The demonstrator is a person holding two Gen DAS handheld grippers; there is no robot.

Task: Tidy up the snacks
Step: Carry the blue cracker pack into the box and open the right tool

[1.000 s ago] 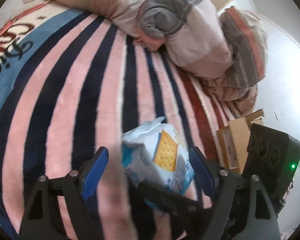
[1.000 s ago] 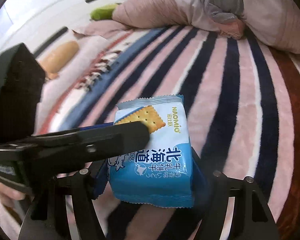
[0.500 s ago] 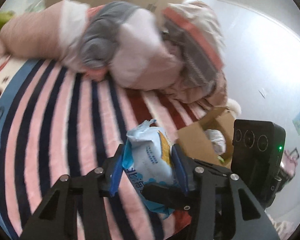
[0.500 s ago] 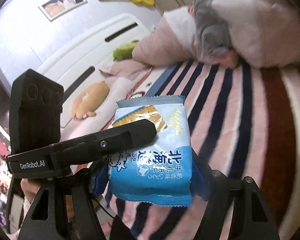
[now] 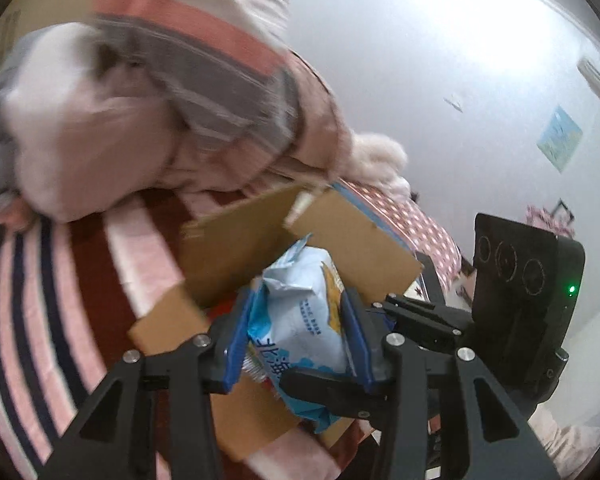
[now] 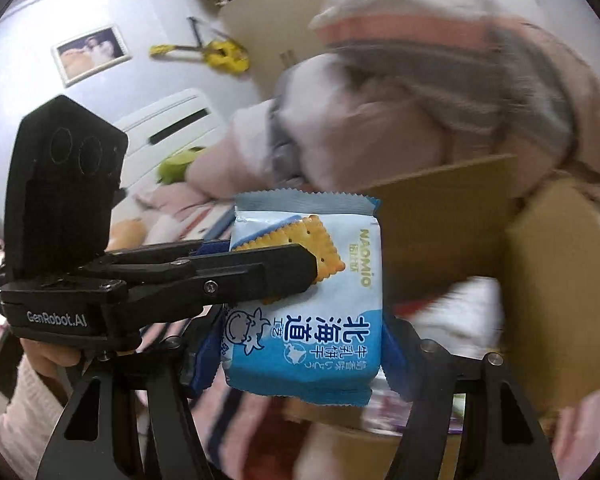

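A light blue cracker packet (image 5: 300, 312) with a biscuit picture is held in the air by both grippers. My left gripper (image 5: 296, 340) is shut on its sides. My right gripper (image 6: 304, 352) is also shut on the cracker packet (image 6: 312, 320), and the left gripper's finger (image 6: 236, 276) crosses the packet's front. An open cardboard box (image 5: 236, 248) stands on the striped blanket just behind and below the packet. It also shows in the right wrist view (image 6: 540, 288), blurred, with other wrappers inside.
Piled pink and grey bedding (image 5: 148, 92) lies behind the box. The striped blanket (image 5: 40, 300) spreads to the left. A white wall (image 5: 460, 80) is at the right. A pink-sleeved hand (image 6: 40, 364) holds the left gripper.
Both grippers have swung right with the packet, from over the striped blanket to just in front of the open box. The left gripper closed on the packet a second ago.
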